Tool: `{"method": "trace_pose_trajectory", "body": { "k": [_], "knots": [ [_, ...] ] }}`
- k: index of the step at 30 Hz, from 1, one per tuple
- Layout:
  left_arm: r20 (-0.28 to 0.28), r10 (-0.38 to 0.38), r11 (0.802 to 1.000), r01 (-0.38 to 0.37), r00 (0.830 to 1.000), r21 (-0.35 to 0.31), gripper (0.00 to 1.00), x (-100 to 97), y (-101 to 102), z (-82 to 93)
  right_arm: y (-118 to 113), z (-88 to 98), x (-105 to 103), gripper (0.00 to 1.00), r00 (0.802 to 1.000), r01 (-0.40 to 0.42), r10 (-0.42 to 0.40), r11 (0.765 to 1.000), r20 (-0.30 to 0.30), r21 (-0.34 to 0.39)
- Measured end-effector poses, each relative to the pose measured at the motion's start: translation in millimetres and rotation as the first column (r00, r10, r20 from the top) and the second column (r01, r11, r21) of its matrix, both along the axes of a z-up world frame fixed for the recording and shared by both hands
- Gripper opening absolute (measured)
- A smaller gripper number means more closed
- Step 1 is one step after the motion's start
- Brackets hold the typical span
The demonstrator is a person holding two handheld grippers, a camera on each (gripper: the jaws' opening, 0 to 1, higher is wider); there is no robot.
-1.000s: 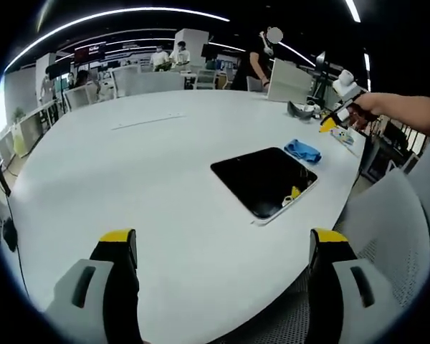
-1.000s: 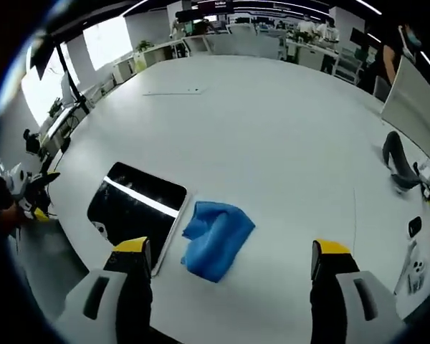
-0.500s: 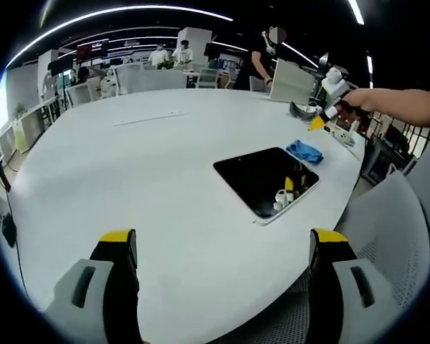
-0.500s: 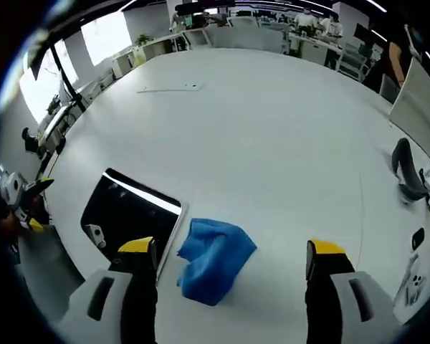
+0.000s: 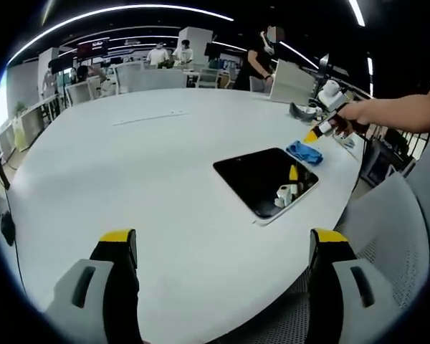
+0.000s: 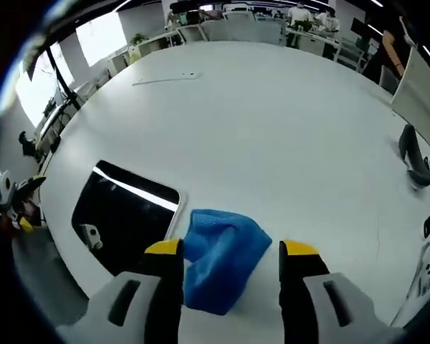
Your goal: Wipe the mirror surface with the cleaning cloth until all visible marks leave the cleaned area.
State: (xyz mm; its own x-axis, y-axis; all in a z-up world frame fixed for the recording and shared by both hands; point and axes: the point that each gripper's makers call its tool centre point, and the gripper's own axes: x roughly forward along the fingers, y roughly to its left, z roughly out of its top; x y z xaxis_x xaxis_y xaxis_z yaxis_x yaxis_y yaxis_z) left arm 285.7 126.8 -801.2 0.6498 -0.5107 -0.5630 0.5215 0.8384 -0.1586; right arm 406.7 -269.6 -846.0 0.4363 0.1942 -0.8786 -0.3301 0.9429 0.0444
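The right gripper (image 6: 229, 251) is lowered over the blue cloth (image 6: 221, 256) beside the mirror (image 6: 122, 218), jaws spread around it for a grab, while the left gripper (image 5: 222, 247) is held back near the table (image 5: 129, 172) edge, jaws wide apart and empty.

One mirror (image 5: 265, 179), one blue cloth (image 6: 222, 258), one white table (image 5: 129, 172) and two tools (image 5: 218, 247) (image 6: 229, 251).

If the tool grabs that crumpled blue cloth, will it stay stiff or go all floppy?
Probably floppy: the crumpled blue cloth lies in soft folds on the white table, so it would likely droop from the right tool. It looks thin, so probably light. Pushed, it may bunch up rather than slide neatly toward the dark flat mirror.
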Motion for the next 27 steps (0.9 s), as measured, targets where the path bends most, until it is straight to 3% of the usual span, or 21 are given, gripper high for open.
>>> {"method": "trace_pose_trajectory", "body": {
  "k": [6, 10, 19, 23, 25, 27],
  "knots": [
    [-0.002, 0.008, 1.0, -0.008, 1.0, 0.002, 0.99, 0.7, 1.8, -0.6, 1.0, -13.1, -2.8, 0.4, 0.999, 0.036, -0.036, 0.999, 0.002, 0.004],
    [-0.002, 0.01, 1.0, -0.01, 1.0, 0.007, 0.99, 0.9, 2.3, -1.2, -3.3, -15.7, -0.5, 0.27, 0.996, 0.083, -0.083, 0.996, 0.019, 0.012],
    [0.034, -0.004, 0.998, 0.002, 0.999, 0.061, 0.96, 1.9, 4.4, 0.5, 5.6, -25.1, -4.9, 0.23, 0.996, 0.09, -0.09, 0.995, -0.004, 0.041],
    [0.032, 0.0, 0.998, -0.003, 0.999, 0.066, 0.96, 2.1, 6.6, -0.2, 12.2, -29.5, -4.7, 0.21, 0.999, 0.045, -0.045, 0.999, 0.015, 0.021],
    [0.033, 0.005, 0.997, -0.007, 0.999, 0.076, 0.95, 2.6, 9.7, -1.8, 1.6, -30.0, 0.1, 0.14, 0.998, 0.035, -0.033, 0.998, 0.046, -0.058],
    [0.029, 0.011, 0.996, -0.014, 1.0, 0.092, 0.96, 3.0, 12.9, -3.7, 2.7, -30.8, 1.4, 0.1, 0.997, 0.064, -0.062, 0.998, 0.045, -0.031]
  ]
}}
